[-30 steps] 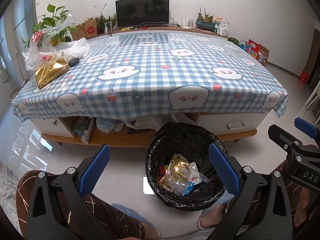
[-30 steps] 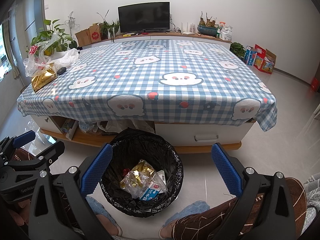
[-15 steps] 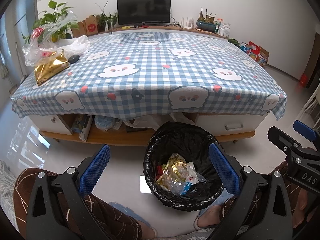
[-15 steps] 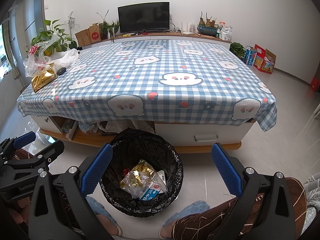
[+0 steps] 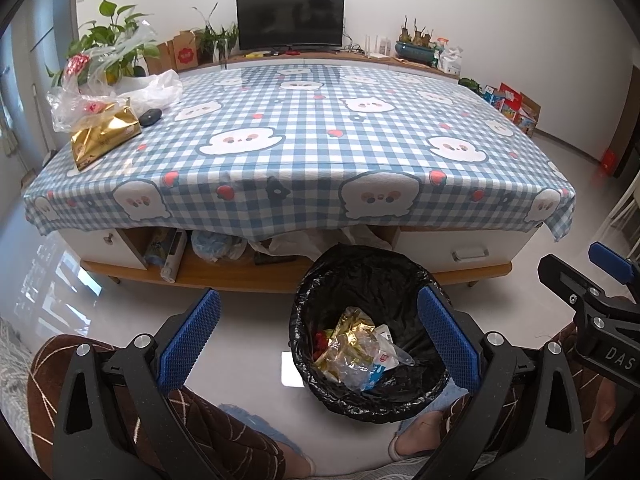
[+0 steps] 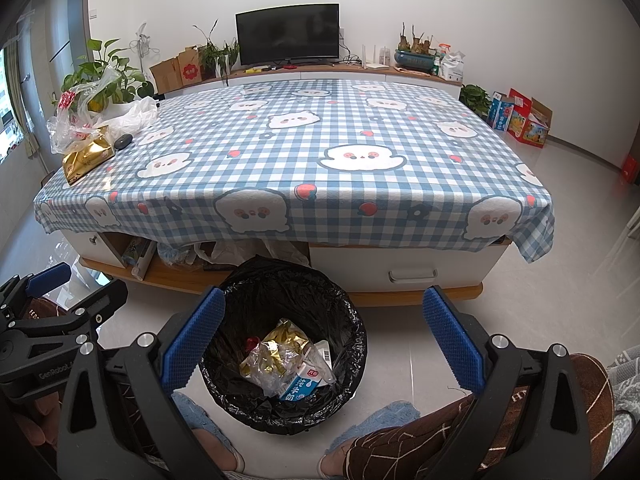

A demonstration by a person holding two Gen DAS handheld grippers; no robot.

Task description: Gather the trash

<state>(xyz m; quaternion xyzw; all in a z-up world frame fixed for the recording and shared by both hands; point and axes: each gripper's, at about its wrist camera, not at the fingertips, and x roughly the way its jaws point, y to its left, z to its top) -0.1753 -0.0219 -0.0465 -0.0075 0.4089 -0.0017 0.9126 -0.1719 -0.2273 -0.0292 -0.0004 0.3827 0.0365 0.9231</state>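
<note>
Trash collection: between pickups

Grippers idling: left gripper (image 5: 318, 334) and right gripper (image 6: 324, 336) both gaping wide, holding nothing. Bin (image 6: 356, 320) sitting between the feet, wrappers (image 6: 276, 356) lying inside. Gold bag (image 5: 105, 136) waiting at ten o'clock on table (image 5: 320, 152); probably the next reach.

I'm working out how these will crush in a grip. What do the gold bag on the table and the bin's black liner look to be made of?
Gold bag: seemingly metallised foil film, glossy, with sharp creases that catch the light.
Black liner: thin plastic film, slightly shiny, finely wrinkled and folded over the bin rim.
Both probably crumple easily; thickness can't be judged.
</note>
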